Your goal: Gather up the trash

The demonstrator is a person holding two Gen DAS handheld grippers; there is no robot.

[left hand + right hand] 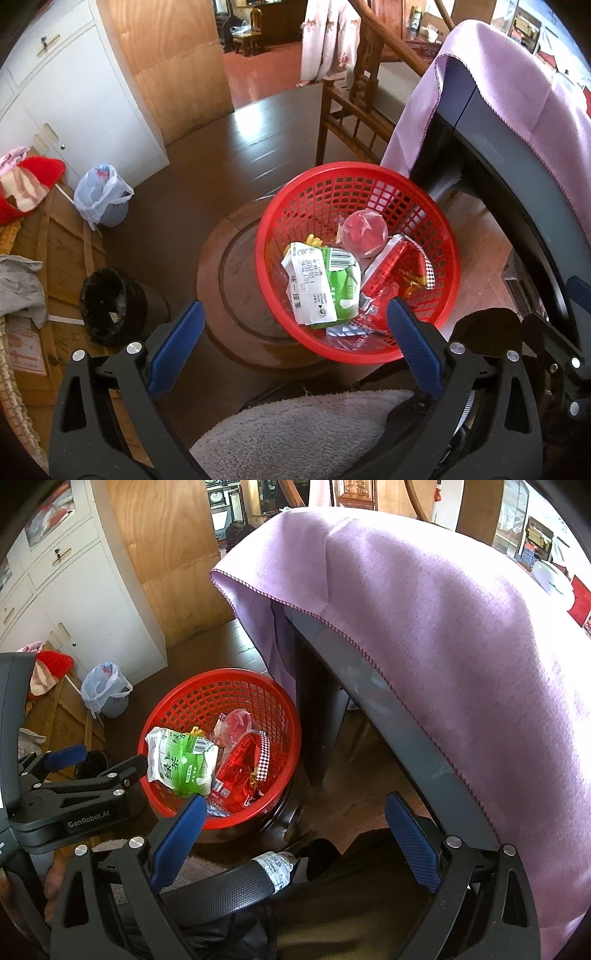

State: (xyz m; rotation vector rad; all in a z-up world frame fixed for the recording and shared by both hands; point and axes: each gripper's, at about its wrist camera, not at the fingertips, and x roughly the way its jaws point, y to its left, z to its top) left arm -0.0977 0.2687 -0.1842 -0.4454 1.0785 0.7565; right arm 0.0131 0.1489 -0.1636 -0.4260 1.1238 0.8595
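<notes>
Trash sits piled in red basket [436, 229] on round stool [229, 295], within reach | green tea pack [325, 288] on top | left gripper [295, 325] spread empty above | right gripper [295, 814] likewise released, beside draped table [424, 746].

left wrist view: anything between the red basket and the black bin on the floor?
Only the round wooden stool that the red basket sits on, then bare dark floor up to the black bin. Left wrist view shows it.

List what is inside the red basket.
The red basket holds a green-and-white drink carton, a red foil wrapper, a pink round lid and yellow scraps. Anything beneath them is covered.
</notes>
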